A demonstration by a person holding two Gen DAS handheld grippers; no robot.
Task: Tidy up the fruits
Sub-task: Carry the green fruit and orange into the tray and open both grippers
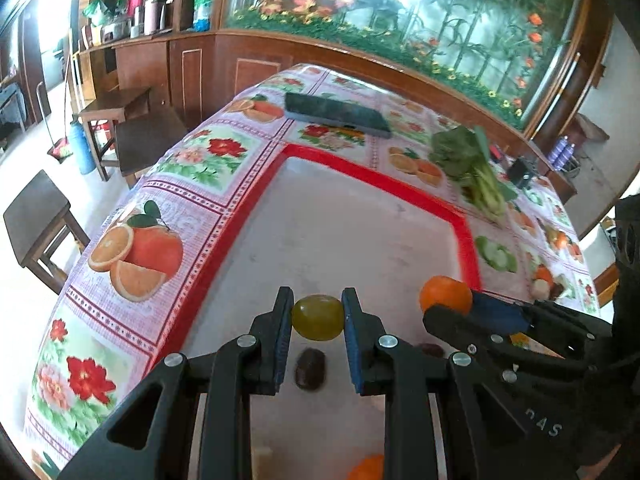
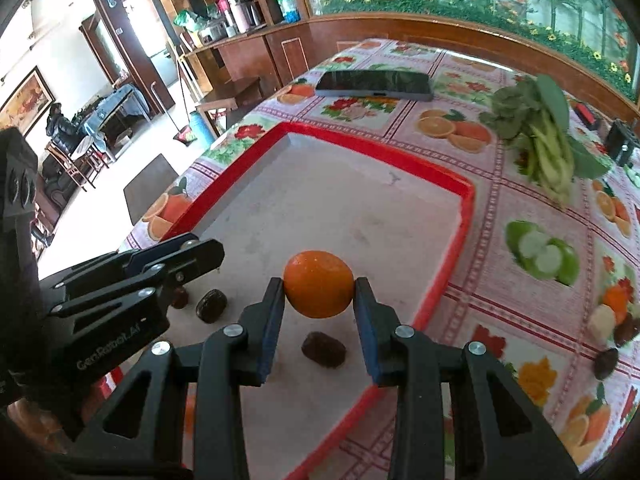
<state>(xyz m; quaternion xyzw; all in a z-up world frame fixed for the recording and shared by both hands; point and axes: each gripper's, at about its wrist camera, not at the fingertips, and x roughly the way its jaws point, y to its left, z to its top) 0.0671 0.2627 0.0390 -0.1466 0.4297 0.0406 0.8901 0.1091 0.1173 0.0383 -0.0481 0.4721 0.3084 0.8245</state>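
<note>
Pinching a yellow-green grape-like fruit (image 1: 318, 317), the left gripper (image 1: 317, 320) has both blue-padded jaws pressed on the fruit's sides, lifted above the tray (image 1: 360, 216). Tray is grey inside with a red rim, sitting on a fruit-and-flower print tablecloth (image 1: 192, 160). Under the left claw a dark brown date (image 1: 310, 368) lies on the tray floor; another orange (image 1: 366, 467) shows at the bottom edge, partly hidden by the fingers.

To its right, the right gripper (image 2: 319, 292) is clamped on an orange (image 2: 319, 284), jaws touching it on both sides, held over the tray near its right rim. In the left wrist view the same orange (image 1: 445, 295) sits at the tip of the right claw, just beside the left one. On the tray floor below it: one date (image 2: 323, 349) directly under the orange, a second date (image 2: 211, 306) to the left near the left gripper's fingers, a third small dark one behind those fingers, mostly hidden.

Further right, off the tray: a bunch of leafy greens (image 2: 548, 140) on the cloth, a dark phone (image 2: 374, 85) lying flat beyond the tray's far edge, a small black object (image 2: 622, 142) at the far right. Wooden stools (image 1: 40, 216) and floor on the left of the table; a seated person (image 2: 60, 126) far back in the room.
</note>
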